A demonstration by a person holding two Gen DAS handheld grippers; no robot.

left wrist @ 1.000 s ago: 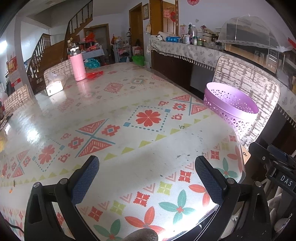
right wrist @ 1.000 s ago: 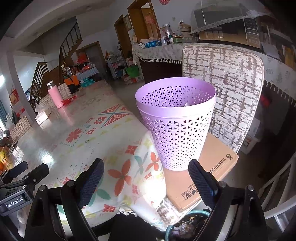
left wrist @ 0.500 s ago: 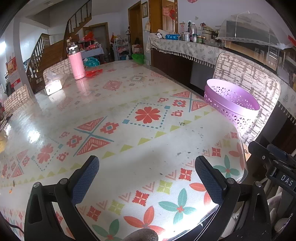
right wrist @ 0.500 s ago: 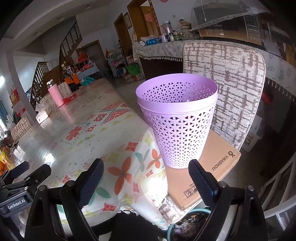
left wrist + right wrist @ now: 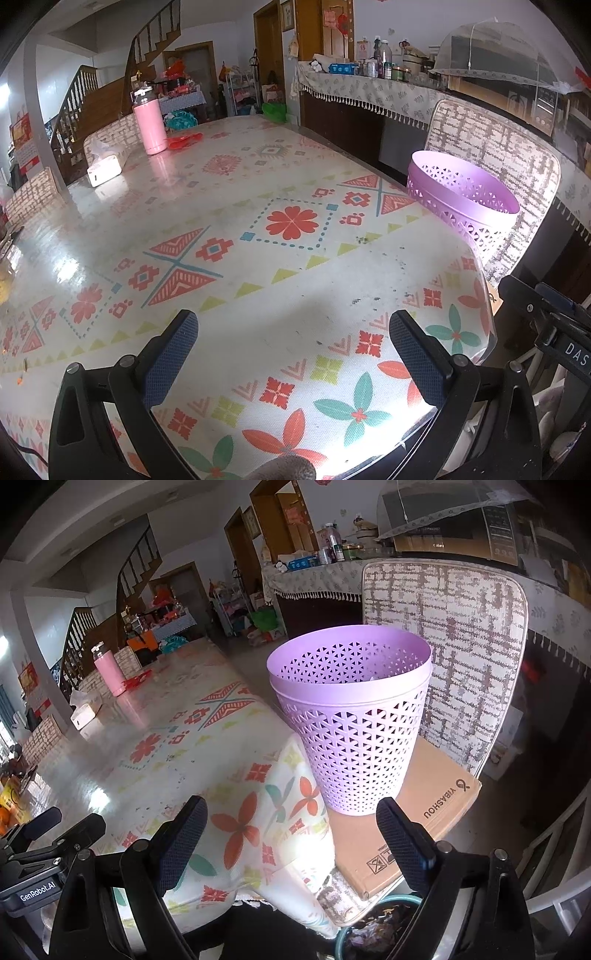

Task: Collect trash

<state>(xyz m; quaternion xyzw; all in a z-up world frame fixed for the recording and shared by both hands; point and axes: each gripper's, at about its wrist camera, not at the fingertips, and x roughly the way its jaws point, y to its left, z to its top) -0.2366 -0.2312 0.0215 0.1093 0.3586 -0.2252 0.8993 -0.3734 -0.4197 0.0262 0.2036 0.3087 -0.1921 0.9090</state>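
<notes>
We hang over a long table (image 5: pixel 258 280) under a flowered cloth; its bare middle fills the left view from 9 to 3 o'clock. At 2 o'clock in that view a chair (image 5: pixel 495 147) with a brown-and-white cover stands beside the table's corner. On the chair seat lies a cardboard box (image 5: pixel 436 808), and on the box the purple basket (image 5: pixel 354 731) stands upright, its mesh side just beside the cloth's hanging edge. In the right view the basket sits at 12 o'clock, dead ahead of our right gripper (image 5: pixel 291 825). A little white shows inside the rim; we cannot tell what it is. At 11 o'clock in the left view, well apart from us, a pink bottle (image 5: pixel 149 122) stands upright near a white pack (image 5: pixel 105 170). Small dark specks (image 5: pixel 364 240) dot the cloth at 1 o'clock. Our left gripper (image 5: pixel 293 334) hovers over the cloth with jaws spread wide, holding nothing. The right gripper's 2 fingers also stand wide apart and empty.
</notes>
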